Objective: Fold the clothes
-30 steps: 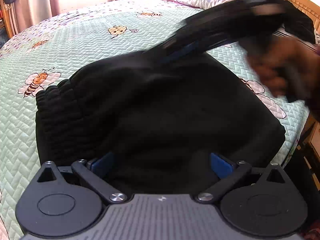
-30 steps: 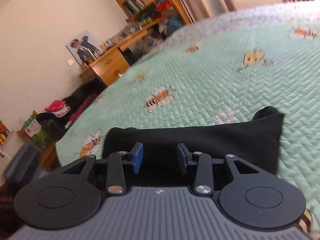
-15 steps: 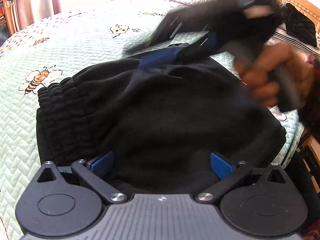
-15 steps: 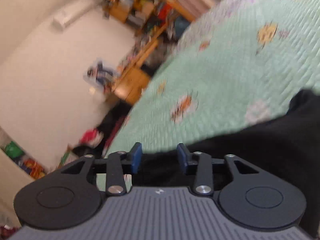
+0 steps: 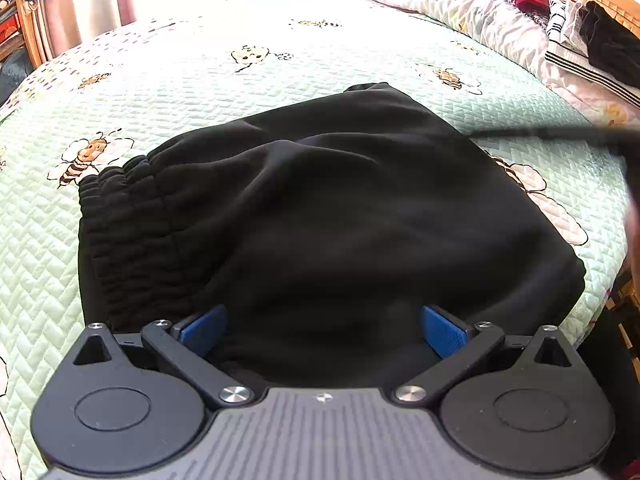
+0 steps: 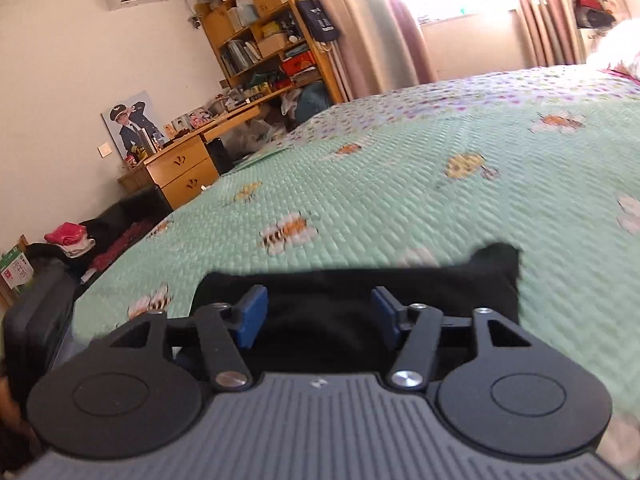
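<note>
Black pants [image 5: 320,208] lie folded on the green bee-print quilt [image 5: 240,92], with the elastic waistband [image 5: 120,216] at the left. My left gripper [image 5: 322,332] is open wide over the near edge of the pants, and its blue pads [image 5: 202,330] stand apart on either side of the cloth. My right gripper [image 6: 319,314] is low over the pants [image 6: 440,284], its jaws opening, with no cloth pressed between its pads [image 6: 252,316]. In the left wrist view it shows only as a dark blurred streak [image 5: 560,134] at the right edge.
Pillows and a pile of clothes [image 5: 580,40] lie at the head of the bed. The bed's edge [image 5: 600,288] runs close by the pants. Beyond the bed stand a wooden desk [image 6: 180,168], a bookshelf [image 6: 272,40], and dark clutter [image 6: 60,256] on the floor.
The right gripper has drawn away from the top of the pants towards the right, and its jaws have widened. The folded-over layer now lies flat. The left gripper has stayed put.
</note>
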`<state>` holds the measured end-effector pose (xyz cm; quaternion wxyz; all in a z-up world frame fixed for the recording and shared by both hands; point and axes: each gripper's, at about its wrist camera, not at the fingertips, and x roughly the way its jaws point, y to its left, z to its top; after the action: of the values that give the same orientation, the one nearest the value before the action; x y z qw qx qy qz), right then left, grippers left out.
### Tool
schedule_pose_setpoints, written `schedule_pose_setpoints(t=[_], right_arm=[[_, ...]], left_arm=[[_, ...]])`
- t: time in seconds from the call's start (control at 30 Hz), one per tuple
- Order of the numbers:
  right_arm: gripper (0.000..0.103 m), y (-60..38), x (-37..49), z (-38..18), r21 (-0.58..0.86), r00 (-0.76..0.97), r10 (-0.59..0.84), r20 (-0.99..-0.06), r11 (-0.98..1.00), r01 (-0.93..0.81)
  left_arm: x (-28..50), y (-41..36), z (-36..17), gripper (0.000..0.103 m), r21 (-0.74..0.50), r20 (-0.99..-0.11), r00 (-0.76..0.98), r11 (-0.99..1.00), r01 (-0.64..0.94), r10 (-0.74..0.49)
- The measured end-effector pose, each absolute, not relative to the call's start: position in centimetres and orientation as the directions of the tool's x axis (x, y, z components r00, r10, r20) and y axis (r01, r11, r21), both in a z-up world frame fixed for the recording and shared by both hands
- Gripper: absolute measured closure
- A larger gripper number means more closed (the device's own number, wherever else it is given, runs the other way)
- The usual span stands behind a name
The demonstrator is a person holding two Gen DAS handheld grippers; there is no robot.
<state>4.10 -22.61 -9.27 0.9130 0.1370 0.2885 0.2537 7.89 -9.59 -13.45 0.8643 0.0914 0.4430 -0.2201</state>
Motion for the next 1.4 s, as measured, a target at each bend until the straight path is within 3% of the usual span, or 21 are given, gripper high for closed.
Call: schedule_pose_setpoints(t=[0.1,0.3,0.4,0.73,0.83,0.97,1.1,1.23,1.4], right_arm=[[0.044,-22.7,0.9,-13.5,0.328,0.678,0.458,-0.575,0.888,-0.321],[0.043,-23.4,-3.4,-12.0,0.294,0.75,0.449,-0.485,0.892,-0.344],[0.045,-23.3,-3.5,-13.7,0.266,0.715,0.433,-0.549,0.901,-0.342],[0.044,-23.6,-3.2,-14.7,0.264,0.732,0.437,-0.523,0.899,-0.349],[0.044,-23.7,-3.8,-13.7,0.301,0.713,0.465,-0.525,0.885,-0.355],[0.044,-25.3,-3.6,-12.1,0.41,0.736,0.519,-0.435,0.841,-0.352],[0.044,-24.0,-3.3,-14.8,0.314,0.711,0.467,-0.526,0.883,-0.348],[0.043,-23.3,-4.3,-15.3,0.265,0.748,0.45,-0.488,0.893,-0.364],[0.043,-26.2,-2.8,-12.7,0.391,0.695,0.55,-0.463,0.83,-0.397]], left_arm=[[8.2,-9.6,-13.5,0.001,-0.029,-0.806,0.513,0.885,0.466,-0.297],[8.3,-9.7,-13.4,0.001,-0.028,-0.806,0.514,0.886,0.463,-0.294],[7.8,-10.0,-13.4,0.001,-0.013,-0.806,0.519,0.885,0.466,-0.285],[8.0,-10.5,-13.1,0.001,0.014,-0.82,0.515,0.89,0.455,-0.251],[7.7,-11.1,-11.8,0.002,0.04,-0.821,0.523,0.89,0.454,-0.23],[7.9,-11.1,-8.5,0.002,0.011,-0.782,0.558,0.89,0.455,-0.276],[10.1,-11.2,-6.5,0.001,0.029,-0.744,0.607,0.894,0.448,-0.28],[14.6,-10.7,-10.0,0.005,0.069,-0.809,0.562,0.921,0.384,-0.173],[13.7,-11.4,-12.2,0.001,0.176,-0.8,0.588,0.89,0.42,-0.12]])
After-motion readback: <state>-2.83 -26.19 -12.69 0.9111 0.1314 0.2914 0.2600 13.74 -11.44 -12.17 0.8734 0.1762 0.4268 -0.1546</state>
